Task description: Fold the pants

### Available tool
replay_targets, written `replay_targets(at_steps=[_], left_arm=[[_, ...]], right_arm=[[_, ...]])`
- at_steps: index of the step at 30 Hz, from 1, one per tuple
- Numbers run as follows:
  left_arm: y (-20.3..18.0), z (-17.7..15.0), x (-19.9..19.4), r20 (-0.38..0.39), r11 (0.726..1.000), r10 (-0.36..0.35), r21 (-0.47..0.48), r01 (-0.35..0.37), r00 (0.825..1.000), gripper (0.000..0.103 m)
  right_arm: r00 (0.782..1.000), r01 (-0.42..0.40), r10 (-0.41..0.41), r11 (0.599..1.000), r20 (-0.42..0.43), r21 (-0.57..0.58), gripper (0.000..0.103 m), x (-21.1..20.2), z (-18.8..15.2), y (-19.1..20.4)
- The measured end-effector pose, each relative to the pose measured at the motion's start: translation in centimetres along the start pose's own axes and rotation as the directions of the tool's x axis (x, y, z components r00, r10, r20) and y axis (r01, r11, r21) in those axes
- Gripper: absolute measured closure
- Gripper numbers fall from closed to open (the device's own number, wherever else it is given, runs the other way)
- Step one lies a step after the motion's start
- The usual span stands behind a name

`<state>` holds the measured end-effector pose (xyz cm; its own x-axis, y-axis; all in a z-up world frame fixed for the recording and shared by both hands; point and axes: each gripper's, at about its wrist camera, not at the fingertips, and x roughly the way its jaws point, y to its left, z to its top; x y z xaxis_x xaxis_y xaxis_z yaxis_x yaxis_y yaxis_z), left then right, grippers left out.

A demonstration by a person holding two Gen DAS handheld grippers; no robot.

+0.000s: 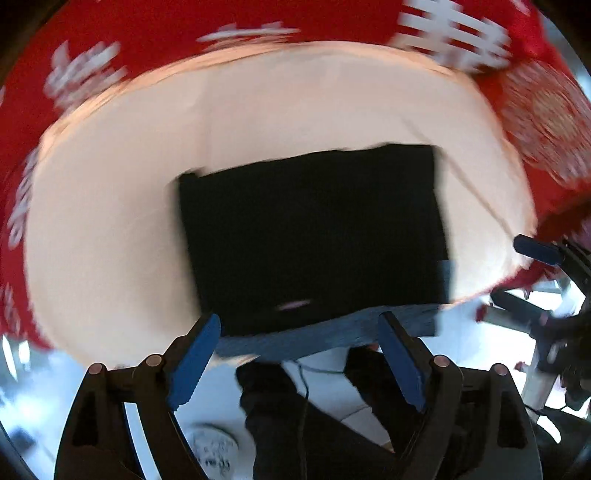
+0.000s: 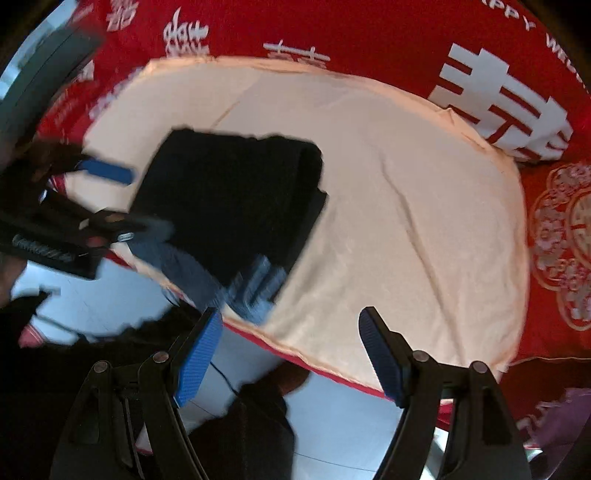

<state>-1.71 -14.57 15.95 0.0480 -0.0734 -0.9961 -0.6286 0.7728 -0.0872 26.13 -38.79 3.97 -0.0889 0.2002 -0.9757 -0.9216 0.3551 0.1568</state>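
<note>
The black pants (image 1: 314, 232) lie folded into a flat rectangle on a cream cloth (image 1: 110, 221), on top of a folded blue-grey garment (image 1: 332, 328) at the near edge. My left gripper (image 1: 299, 354) is open and empty, just in front of the pants' near edge, apart from them. In the right wrist view the pants (image 2: 229, 199) lie at the left and my right gripper (image 2: 291, 354) is open and empty, above the cloth's (image 2: 406, 221) near edge. The left gripper's fingers (image 2: 107, 171) show beside the pants there.
A red bedspread (image 2: 369, 33) with white characters lies under the cream cloth. Pale floor (image 2: 332, 424) and the person's dark legs (image 1: 295, 424) show below the bed edge. The right gripper's fingers (image 1: 537, 249) show at the right of the left wrist view.
</note>
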Motion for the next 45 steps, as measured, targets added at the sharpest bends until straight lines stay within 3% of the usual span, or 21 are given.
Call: replay_targets(at_steps=[4,10,13,14,15,16,19,22,23,25,26,27,30,31,34,36,38,40,41,43,45], left_arm=[[1.5,-3.2,-1.3,0.025,0.996,0.028,-0.084,-0.026,0.999,0.016],[3.1,-6.0,-3.0,0.034,0.991,0.079,-0.113,-0.075,0.996,0.016],[3.1,-6.7,-2.8,0.019,0.988,0.117,-0.1,-0.115,0.993,0.016],[3.4,-6.8,-3.1,0.025,0.987,0.127,-0.102,-0.124,0.992,0.016],[3.7,-7.0,-3.6,0.032,0.986,0.125,-0.111,-0.121,0.992,0.016],[3.8,-6.9,-3.8,0.039,0.986,0.119,-0.12,-0.114,0.992,0.016],[4.1,-6.5,-4.0,0.054,0.988,0.091,-0.128,-0.083,0.994,0.016],[3.2,-5.8,-3.2,0.03,0.991,0.103,-0.086,-0.1,0.994,0.016],[2.7,-5.6,-3.1,0.024,0.992,0.112,-0.058,-0.111,0.993,0.016],[2.0,-5.0,-3.1,0.031,0.993,0.118,-0.012,-0.118,0.992,0.016],[1.7,-4.8,-3.2,0.038,0.993,0.119,0.002,-0.119,0.992,0.016],[1.5,-4.5,-3.3,0.044,0.993,0.116,0.011,-0.117,0.992,0.016],[1.2,-3.7,-3.3,0.058,0.995,0.097,0.018,-0.099,0.994,0.016],[1.2,-3.5,-3.3,0.064,0.995,0.094,0.017,-0.095,0.994,0.016],[1.5,-3.0,-3.3,0.067,0.995,0.099,0.007,-0.099,0.993,0.016],[2.2,-3.0,-3.1,0.054,0.994,0.105,-0.004,-0.105,0.993,0.016],[3.3,-3.3,-2.7,0.034,0.994,0.11,-0.015,-0.11,0.993,0.016],[4.5,-3.9,-2.2,0.012,0.993,0.113,-0.035,-0.112,0.994,0.016],[5.1,-4.2,-1.9,-0.001,0.993,0.11,-0.045,-0.11,0.994,0.016],[6.3,-4.8,-1.1,-0.025,0.993,0.096,-0.071,-0.098,0.995,0.016],[7.2,-5.2,-0.1,-0.044,0.992,0.075,-0.1,-0.079,0.996,0.016]], right_arm=[[0.991,-0.127,0.123,0.984,0.043,0.126,0.022,2.3,2.3,-1.0],[0.98,-0.169,0.14,0.961,0.143,0.22,0.022,5.7,5.5,-2.3],[0.974,-0.2,0.152,0.925,0.168,0.323,0.022,8.4,7.1,-3.4],[0.968,-0.236,0.187,0.908,0.169,0.346,0.035,8.9,7.4,-3.7],[0.955,-0.292,0.245,0.885,0.17,0.363,0.058,9.4,7.8,-3.9],[0.95,-0.312,0.27,0.868,0.16,0.387,0.09,9.7,7.9,-4.0],[0.913,-0.402,0.318,0.809,0.255,0.429,0.093,7.8,6.7,-5.0],[0.924,-0.377,0.282,0.78,0.257,0.5,0.094,8.4,4.2,-5.8],[0.944,-0.33,0.256,0.762,0.209,0.557,0.094,10.0,2.9,-6.5],[0.956,-0.289,0.25,0.738,0.152,0.609,0.094,11.8,2.1,-7.2],[0.972,-0.228,0.213,0.752,0.099,0.619,0.092,12.1,1.9,-7.3],[0.975,-0.218,0.199,0.77,0.099,0.6,0.092,11.5,2.1,-7.2],[0.979,-0.142,0.048,0.855,0.196,0.498,0.09,6.8,3.1,-5.7],[0.968,-0.111,-0.002,0.893,0.251,0.436,0.079,4.8,3.8,-4.6],[0.942,-0.083,-0.018,0.955,0.336,0.284,0.024,2.7,6.3,-1.4],[0.942,-0.077,0.007,0.977,0.335,0.196,0.022,3.2,8.5,1.0],[0.952,-0.08,0.028,0.984,0.306,0.159,0.022,4.8,10.3,2.4],[0.959,-0.123,0.066,0.973,0.277,0.193,0.022,7.0,11.0,2.7],[0.962,-0.146,0.082,0.961,0.26,0.234,0.022,8.6,10.9,2.5],[0.973,-0.112,0.038,0.938,0.226,0.327,0.022,11.2,9.5,1.1],[0.991,-0.097,0.045,0.882,0.124,0.461,0.017,14.4,7.5,-1.0]])
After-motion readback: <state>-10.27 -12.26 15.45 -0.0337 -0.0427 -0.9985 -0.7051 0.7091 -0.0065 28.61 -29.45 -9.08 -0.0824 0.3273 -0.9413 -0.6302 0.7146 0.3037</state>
